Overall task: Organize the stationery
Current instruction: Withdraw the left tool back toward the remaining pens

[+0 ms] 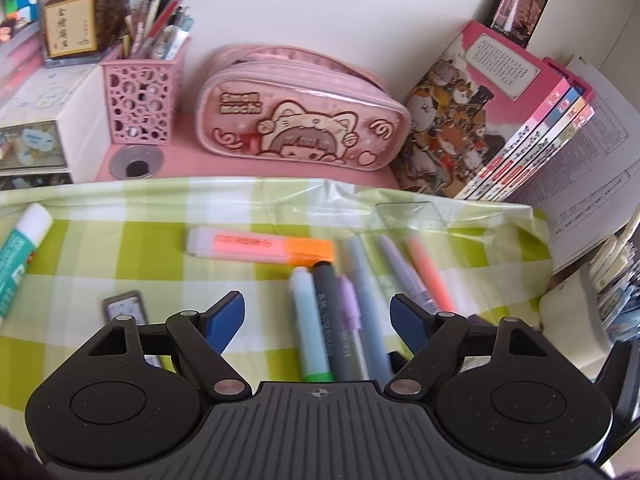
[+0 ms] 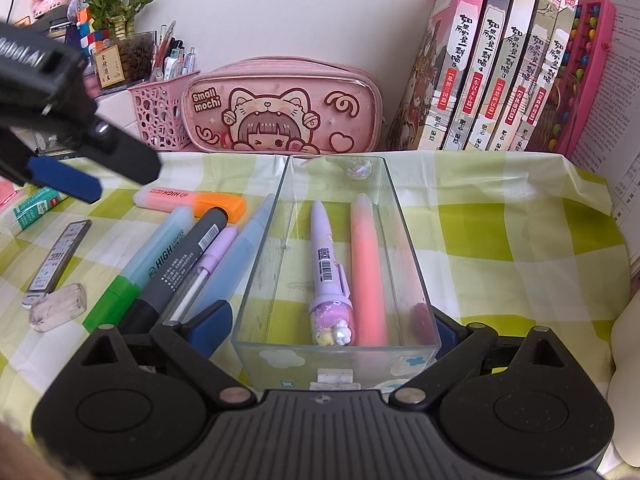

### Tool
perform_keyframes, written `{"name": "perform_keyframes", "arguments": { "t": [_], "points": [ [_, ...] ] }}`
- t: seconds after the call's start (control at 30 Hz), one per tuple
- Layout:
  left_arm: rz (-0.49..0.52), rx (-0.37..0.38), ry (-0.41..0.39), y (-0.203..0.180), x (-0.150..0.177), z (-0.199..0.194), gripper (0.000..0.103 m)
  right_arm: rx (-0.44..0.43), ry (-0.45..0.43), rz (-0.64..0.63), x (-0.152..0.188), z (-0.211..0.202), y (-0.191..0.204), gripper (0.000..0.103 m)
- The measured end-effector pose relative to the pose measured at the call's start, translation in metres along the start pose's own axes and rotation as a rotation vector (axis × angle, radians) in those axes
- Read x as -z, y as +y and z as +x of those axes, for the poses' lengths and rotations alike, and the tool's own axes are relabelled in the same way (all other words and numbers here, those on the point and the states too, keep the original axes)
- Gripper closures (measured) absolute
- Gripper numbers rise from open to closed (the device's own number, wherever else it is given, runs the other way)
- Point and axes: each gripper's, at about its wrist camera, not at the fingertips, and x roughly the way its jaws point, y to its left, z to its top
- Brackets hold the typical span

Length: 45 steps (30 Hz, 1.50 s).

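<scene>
Right tongs (image 2: 334, 330) straddle the clear tray (image 2: 416, 280), likely steadying it; whether they grip, unclear. Left tongs (image 1: 318, 316) hover wide, empty, over loose markers (image 1: 344, 320).

The left gripper (image 1: 318, 318) hangs with its blue pads spread wide and nothing between them, above a green-checked cloth (image 1: 100, 248). Just beyond lie a row of pens (image 1: 352, 300), with an orange highlighter (image 1: 260, 245) crosswise farther off. A pink pencil case (image 1: 304, 120) and pink pen holder (image 1: 140, 96) stand at the far edge.
</scene>
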Motion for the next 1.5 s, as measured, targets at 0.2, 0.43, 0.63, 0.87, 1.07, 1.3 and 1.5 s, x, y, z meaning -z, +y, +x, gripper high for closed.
{"name": "perform_keyframes", "arguments": {
  "t": [0.2,0.43,0.63,0.87,1.07,1.3,1.5],
  "points": [
    [0.016,-0.058,-0.008,0.012,0.018,0.000,0.024,-0.001,0.002,0.000,0.000,0.000,0.001,0.005],
    [0.022,-0.084,0.007,0.018,0.033,0.008,0.024,-0.002,0.001,0.000,0.000,0.000,0.001,0.005],
    [0.052,-0.112,0.005,0.015,0.040,0.014,0.024,-0.002,0.001,0.001,0.000,0.000,0.001,0.005],
    [0.079,-0.213,-0.029,0.022,0.043,0.012,0.024,-0.003,0.001,0.001,0.000,0.000,0.001,0.004],
    [0.064,-0.192,-0.048,0.023,0.047,0.002,0.025,-0.003,0.001,0.002,0.000,0.001,0.001,0.004],
    [0.125,-0.136,-0.036,0.000,0.048,0.008,0.025,-0.003,0.001,0.002,0.000,0.001,0.002,0.004],
    [0.091,-0.133,-0.040,0.012,0.052,0.010,0.024,-0.004,0.001,0.002,0.000,0.001,0.002,0.004]
  ]
}}
